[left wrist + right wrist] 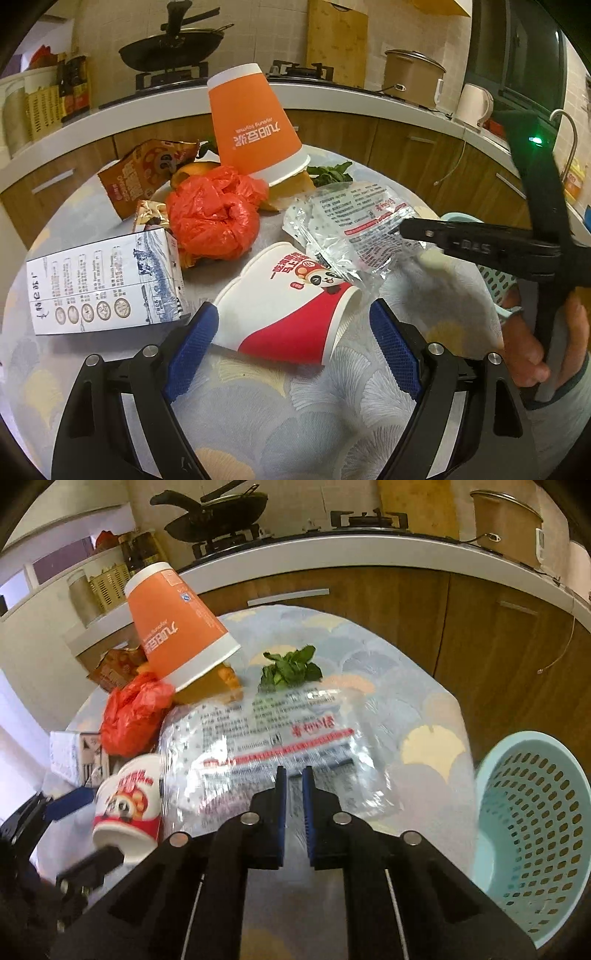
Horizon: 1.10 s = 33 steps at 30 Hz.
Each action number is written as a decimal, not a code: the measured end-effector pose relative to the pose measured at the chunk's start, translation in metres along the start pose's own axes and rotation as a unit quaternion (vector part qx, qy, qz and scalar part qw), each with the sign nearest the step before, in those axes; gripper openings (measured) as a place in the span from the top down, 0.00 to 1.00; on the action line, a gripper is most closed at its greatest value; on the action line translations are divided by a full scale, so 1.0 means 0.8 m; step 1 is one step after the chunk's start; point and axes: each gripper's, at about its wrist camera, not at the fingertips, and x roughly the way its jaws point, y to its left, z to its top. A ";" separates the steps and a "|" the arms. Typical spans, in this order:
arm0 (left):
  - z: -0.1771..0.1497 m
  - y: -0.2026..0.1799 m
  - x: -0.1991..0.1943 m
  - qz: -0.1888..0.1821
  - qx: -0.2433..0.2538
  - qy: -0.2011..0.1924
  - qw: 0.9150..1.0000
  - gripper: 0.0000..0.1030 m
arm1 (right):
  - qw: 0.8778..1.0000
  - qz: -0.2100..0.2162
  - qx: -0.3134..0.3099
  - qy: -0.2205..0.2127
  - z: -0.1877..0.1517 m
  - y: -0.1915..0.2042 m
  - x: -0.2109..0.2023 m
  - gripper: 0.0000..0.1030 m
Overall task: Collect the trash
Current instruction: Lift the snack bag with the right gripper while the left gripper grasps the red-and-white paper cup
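Early: right gripper (294, 775) pinches the wrapper (280, 738), apparently lifted, beside the basket (532, 834) (looks empty). Left gripper (293, 325), spread, straddles the red cup (291, 306). Orange cup (251, 122), bag (214, 214), carton (103, 280) remain on the table (277, 406).

Colour key: the upturned cup (255, 129) is orange with a white rim band and white lettering; the fallen cup (284, 306) is white over a red base band, printed with a panda figure; the crumpled bag (216, 214) is red-orange. The clear wrapper (273, 746) carries black print and a red stripe, the carton (105, 282) is white with blue-grey line drawings, and the snack packet (144, 173) is brown-orange. The surface (332, 406) shows pale grey-blue cloth with cream and yellow fan-shaped leaves — the basket (532, 834) is perforated pale turquoise, the fingers (195, 343) blue-padded on black.
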 end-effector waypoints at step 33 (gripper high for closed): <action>-0.001 -0.009 -0.004 0.043 0.006 0.007 0.999 0.21 | 0.997 -0.005 0.045 -0.063 0.007 -0.069 -0.034 0.83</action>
